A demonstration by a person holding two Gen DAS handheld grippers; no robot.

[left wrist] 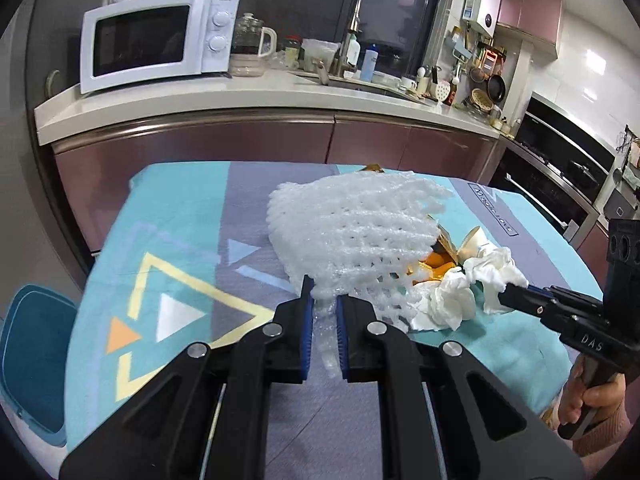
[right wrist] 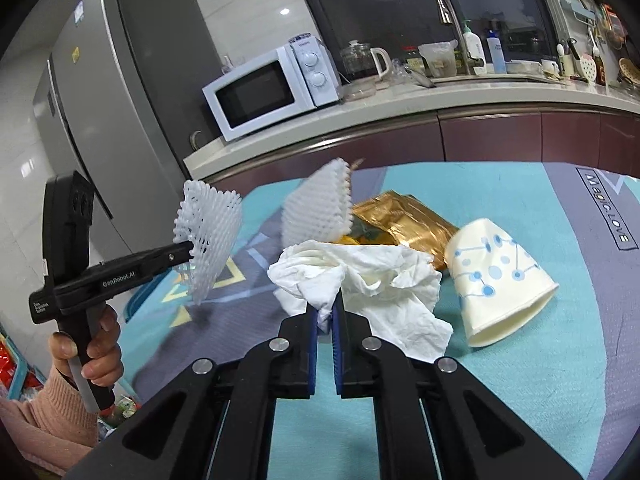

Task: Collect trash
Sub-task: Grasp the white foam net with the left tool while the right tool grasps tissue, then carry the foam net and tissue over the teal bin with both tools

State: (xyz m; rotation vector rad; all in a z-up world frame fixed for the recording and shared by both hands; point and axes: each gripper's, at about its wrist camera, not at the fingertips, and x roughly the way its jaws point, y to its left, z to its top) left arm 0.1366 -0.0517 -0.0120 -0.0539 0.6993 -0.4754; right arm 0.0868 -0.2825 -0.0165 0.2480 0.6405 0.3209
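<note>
My left gripper [left wrist: 323, 300] is shut on a white foam fruit net [left wrist: 352, 232] and holds it lifted above the table; it also shows in the right wrist view [right wrist: 208, 236]. My right gripper [right wrist: 325, 308] is shut on a crumpled white tissue [right wrist: 360, 276], which also shows in the left wrist view [left wrist: 472, 288]. A second foam net [right wrist: 318, 208], a gold foil wrapper [right wrist: 404, 224], orange peel [left wrist: 436, 268] and a tipped paper cup [right wrist: 500, 280] lie in a pile on the table.
The table carries a teal and grey patterned cloth [right wrist: 520, 380]. A blue bin lid [left wrist: 32, 352] sits low at the left. Behind stands a kitchen counter [left wrist: 240, 100] with a microwave [left wrist: 156, 40]; a fridge [right wrist: 120, 100] is at the left.
</note>
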